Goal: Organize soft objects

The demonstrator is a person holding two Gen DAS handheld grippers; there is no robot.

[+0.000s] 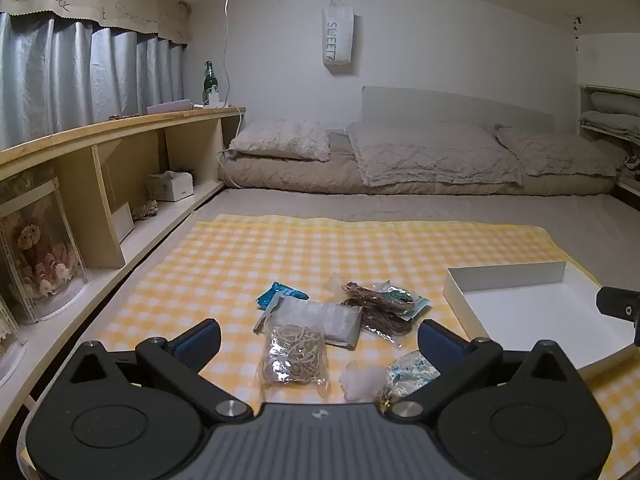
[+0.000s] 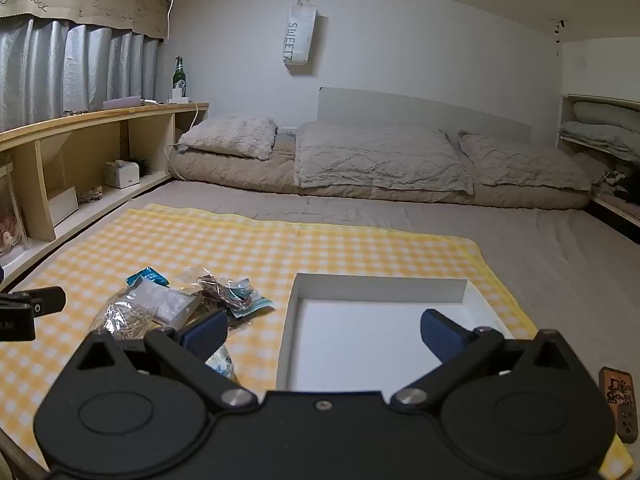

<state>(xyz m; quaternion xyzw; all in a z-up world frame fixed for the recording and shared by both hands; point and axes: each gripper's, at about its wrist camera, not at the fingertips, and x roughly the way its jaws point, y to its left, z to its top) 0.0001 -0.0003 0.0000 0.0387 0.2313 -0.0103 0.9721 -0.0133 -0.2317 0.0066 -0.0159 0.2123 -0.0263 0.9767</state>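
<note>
A yellow checked cloth [image 1: 240, 256] fills mid-frame, with a white box [image 2: 376, 292] at lower centre of the right view. The bag of cords [image 1: 294, 354] lies straight ahead between the spread, empty left gripper [image 1: 318, 342] fingers, long axis pointing away. The right gripper [image 2: 324, 330], also spread and empty, hangs over the box.

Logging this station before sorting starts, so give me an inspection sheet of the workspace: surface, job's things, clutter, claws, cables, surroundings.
Surface: yellow-and-white checked cloth spread on a grey mattress.
Job's things: clear bag of tan rubber bands, silvery flat pouch, bags of brown cord, blue packet, all outside the empty white open cardboard box.
Clutter: brown patterned tag by the cloth's edge.
Claws: left claw open, right claw open, both holding nothing.
Cables: white cord hanging by the wall.
Surroundings: wooden shelf, green bottle, beige pillows.
</note>
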